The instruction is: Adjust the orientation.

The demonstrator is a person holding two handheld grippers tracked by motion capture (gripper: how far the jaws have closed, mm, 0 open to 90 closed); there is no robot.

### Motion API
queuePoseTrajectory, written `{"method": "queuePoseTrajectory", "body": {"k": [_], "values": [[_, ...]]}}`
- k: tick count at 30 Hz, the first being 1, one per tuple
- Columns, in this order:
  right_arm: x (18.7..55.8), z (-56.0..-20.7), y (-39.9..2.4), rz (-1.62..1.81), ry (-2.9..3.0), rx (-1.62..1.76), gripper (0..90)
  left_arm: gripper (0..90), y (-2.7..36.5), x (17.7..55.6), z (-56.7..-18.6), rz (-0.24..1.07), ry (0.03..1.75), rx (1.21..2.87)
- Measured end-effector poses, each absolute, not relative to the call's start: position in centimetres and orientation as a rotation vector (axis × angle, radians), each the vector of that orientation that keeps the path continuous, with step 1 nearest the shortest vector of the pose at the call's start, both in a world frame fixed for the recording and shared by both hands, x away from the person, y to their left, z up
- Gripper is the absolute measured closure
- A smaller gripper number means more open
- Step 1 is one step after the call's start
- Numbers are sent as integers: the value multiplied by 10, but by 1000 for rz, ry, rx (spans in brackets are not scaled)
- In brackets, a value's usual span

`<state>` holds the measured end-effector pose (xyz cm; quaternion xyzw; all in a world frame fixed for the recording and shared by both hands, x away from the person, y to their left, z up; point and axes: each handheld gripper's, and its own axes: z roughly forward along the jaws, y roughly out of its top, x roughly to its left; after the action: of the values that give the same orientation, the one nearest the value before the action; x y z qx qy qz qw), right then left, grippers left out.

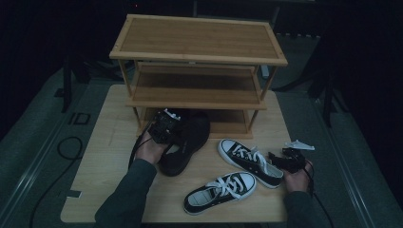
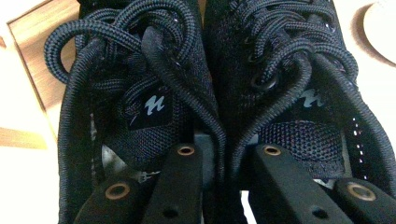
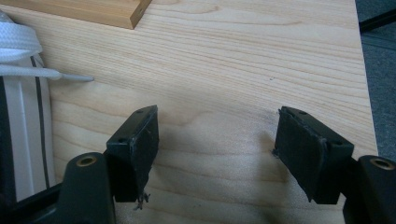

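**Black shoes held as a pair, on the way to the lowest shelf**

In the high view, left of centre, the left gripper [image 1: 165,127] holds the pair of black shoes [image 1: 186,142] just in front of the bottom level of the wooden shoe rack [image 1: 197,40]. The toes point toward the rack. In the left gripper view the two jaws go down into the shoes, one in each opening, and they clamp the two inner walls together between them. The black laces [image 2: 154,42] fill the upper part of this frame. It is dark there, so I cannot say surely whether the soles rest on the table [image 1: 109,161].

The right gripper [image 1: 285,160] waits at the lower right, its jaws apart and empty over the bare wood, just beside the two black-and-white sneakers [image 1: 237,173].

The step in hand seems to be carrying the black pair to the rack. The next move probably needs a level push forward under the middle shelf, then a release.
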<state>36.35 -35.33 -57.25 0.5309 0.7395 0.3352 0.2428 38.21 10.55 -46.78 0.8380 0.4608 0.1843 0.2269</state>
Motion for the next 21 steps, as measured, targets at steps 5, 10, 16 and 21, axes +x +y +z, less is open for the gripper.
{"method": "queuePoseTrajectory", "body": {"k": [5,10,16,21], "values": [[364,-573,-353,916,2021,1451,301,853,104,386,-470,504,1275,2299],[363,-573,-353,916,2021,1451,302,853,101,388,-471,508,1283,2291],[363,-573,-353,916,2021,1451,302,853,98,392,-470,519,1292,2289],[363,-572,-353,916,2021,1454,302,852,94,397,-471,528,1311,2268]]}}
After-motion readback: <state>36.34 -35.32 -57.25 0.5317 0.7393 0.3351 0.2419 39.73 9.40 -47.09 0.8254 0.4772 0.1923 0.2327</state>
